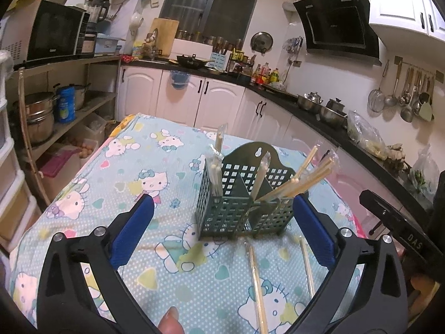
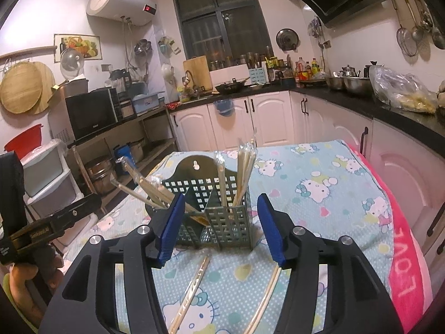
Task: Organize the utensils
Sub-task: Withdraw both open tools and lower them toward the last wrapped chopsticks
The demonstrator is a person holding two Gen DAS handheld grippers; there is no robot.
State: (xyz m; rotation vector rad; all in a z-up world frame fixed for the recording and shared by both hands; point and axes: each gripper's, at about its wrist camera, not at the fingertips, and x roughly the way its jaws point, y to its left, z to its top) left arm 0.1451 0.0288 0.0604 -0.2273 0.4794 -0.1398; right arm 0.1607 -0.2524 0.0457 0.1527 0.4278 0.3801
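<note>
A dark green perforated utensil caddy (image 1: pixel 244 194) (image 2: pixel 214 208) stands on the Hello Kitty tablecloth (image 1: pixel 125 183) (image 2: pixel 319 194). Wrapped wooden chopsticks stand in its compartments (image 1: pixel 308 178) (image 2: pixel 244 167). Two wrapped chopstick pairs lie on the cloth in front of it (image 1: pixel 257 286) (image 1: pixel 307 264) (image 2: pixel 192 286) (image 2: pixel 267 297). My left gripper (image 1: pixel 222 217) is open and empty, just short of the caddy. My right gripper (image 2: pixel 221 222) is open and empty, its fingers either side of the caddy's front, above the loose pairs.
The other hand-held gripper shows at each view's edge (image 1: pixel 400 222) (image 2: pixel 41 222). White cabinets and a black counter (image 1: pixel 319 105) run behind and right of the table. Shelves with pots and a microwave (image 1: pixel 55 33) stand on the left. A pink towel (image 2: pixel 408 250) edges the table's right side.
</note>
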